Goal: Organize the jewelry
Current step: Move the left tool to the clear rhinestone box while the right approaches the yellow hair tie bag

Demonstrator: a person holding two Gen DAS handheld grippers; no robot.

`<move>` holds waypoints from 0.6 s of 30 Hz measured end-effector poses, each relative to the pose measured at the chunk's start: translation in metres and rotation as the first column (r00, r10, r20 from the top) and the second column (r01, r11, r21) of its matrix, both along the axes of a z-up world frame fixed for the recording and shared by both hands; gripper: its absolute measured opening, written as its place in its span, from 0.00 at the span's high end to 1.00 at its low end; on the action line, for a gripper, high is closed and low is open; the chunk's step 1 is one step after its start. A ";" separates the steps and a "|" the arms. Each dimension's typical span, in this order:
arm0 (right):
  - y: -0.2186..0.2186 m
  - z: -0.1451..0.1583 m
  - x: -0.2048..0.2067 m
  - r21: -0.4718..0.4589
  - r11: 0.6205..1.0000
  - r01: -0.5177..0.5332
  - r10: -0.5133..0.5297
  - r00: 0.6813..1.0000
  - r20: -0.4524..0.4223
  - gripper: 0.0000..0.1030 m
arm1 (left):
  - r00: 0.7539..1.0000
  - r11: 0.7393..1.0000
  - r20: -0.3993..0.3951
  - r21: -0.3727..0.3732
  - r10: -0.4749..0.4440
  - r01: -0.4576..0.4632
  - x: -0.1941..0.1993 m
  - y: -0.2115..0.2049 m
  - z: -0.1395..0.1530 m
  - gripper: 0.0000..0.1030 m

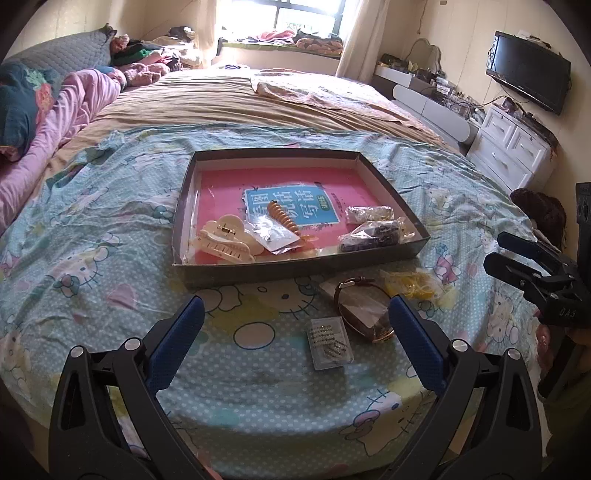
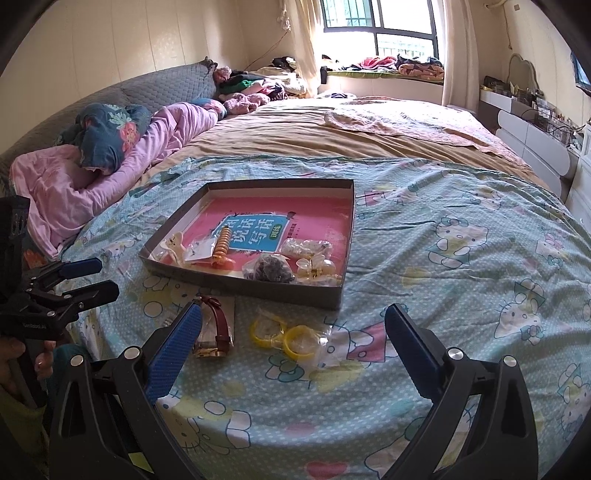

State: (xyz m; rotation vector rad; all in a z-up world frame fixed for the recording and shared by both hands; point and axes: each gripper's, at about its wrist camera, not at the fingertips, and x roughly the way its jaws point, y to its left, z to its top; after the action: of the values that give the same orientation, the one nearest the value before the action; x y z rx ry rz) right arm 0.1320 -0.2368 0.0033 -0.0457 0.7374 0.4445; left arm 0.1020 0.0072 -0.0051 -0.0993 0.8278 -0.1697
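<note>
Hovering spread and empty at the bottom of its own view, the left claw has the clear plastic packet of rhinestone hairpins lying between its blue tips, long axis pointing up-frame toward the shallow grey cardboard tray; the right claw, also spread, is nearer the bagged yellow rings.

A bedroom with cream walls. Daylight pours through a barred window with pale curtains. A wide bed fills the room; a white dresser stands beneath a wall-mounted television, beside a mirror
</note>
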 end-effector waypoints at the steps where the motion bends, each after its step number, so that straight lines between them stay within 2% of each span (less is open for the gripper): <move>1: -0.001 -0.002 0.000 -0.002 1.000 0.001 -0.001 1.000 -0.006 0.04 | 1.000 1.000 -0.009 -0.001 -0.005 0.005 0.001 -0.001 -0.003 0.09; 11: -0.008 -0.029 0.012 -0.016 1.000 0.019 -0.020 0.998 -0.066 0.04 | 0.994 0.998 -0.085 0.000 -0.070 0.070 0.006 -0.022 -0.036 0.10; 13: -0.009 -0.035 0.014 -0.015 1.000 0.021 -0.022 0.997 -0.080 0.04 | 0.992 0.996 -0.092 0.008 -0.084 0.085 0.006 -0.027 -0.040 0.17; 18: -0.011 -0.044 0.017 -0.012 1.000 0.021 -0.022 0.994 -0.104 0.04 | 0.988 0.994 -0.121 0.025 -0.099 0.103 0.009 -0.034 -0.051 0.28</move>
State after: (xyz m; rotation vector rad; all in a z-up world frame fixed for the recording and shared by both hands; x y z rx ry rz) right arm 0.1488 -0.2480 -0.0409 -0.0249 0.8425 0.4250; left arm 0.1107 -0.0269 -0.0563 -0.0378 0.9550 -0.2483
